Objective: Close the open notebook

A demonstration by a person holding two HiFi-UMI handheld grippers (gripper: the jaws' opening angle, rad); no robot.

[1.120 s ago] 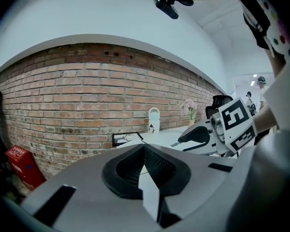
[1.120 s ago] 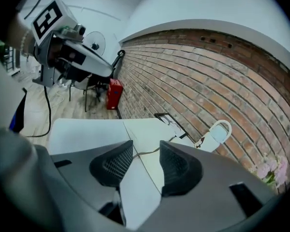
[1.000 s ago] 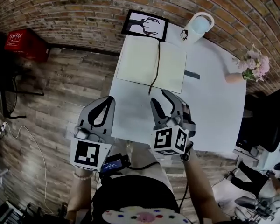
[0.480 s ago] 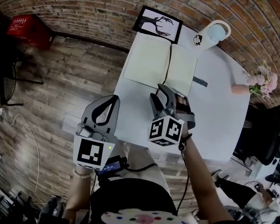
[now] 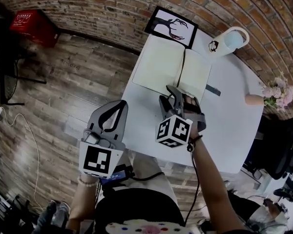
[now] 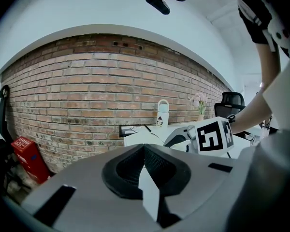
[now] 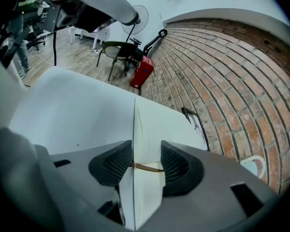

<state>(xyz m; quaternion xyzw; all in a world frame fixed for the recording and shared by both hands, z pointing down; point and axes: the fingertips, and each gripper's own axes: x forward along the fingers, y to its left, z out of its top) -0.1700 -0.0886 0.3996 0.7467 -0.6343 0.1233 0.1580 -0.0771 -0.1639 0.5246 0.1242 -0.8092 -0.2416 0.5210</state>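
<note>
The notebook lies open and flat on the white table, on the far half of the table near the brick wall. Both pages are blank and pale. The fold runs down the middle.

The right gripper is over the middle of the table and points down at the near edge of the notebook. Its two jaws are wide apart. The near edge of the notebook, right by the fold, sits in the gap between them. A thin brown ribbon from the notebook runs across the gap from one jaw to the other. The jaws are not squeezing the pages.

The left gripper is at the near left edge of the table. Its jaws are closed tight together, and there is nothing in them.

A black and white picture lies at the far edge of the table. A white jug stands at the far right corner of the table. Pink flowers are at the right edge of the table. A small dark thing lies on the table, and I cannot tell what it is. A red box sits on the wood floor, well off to the left of the table.
</note>
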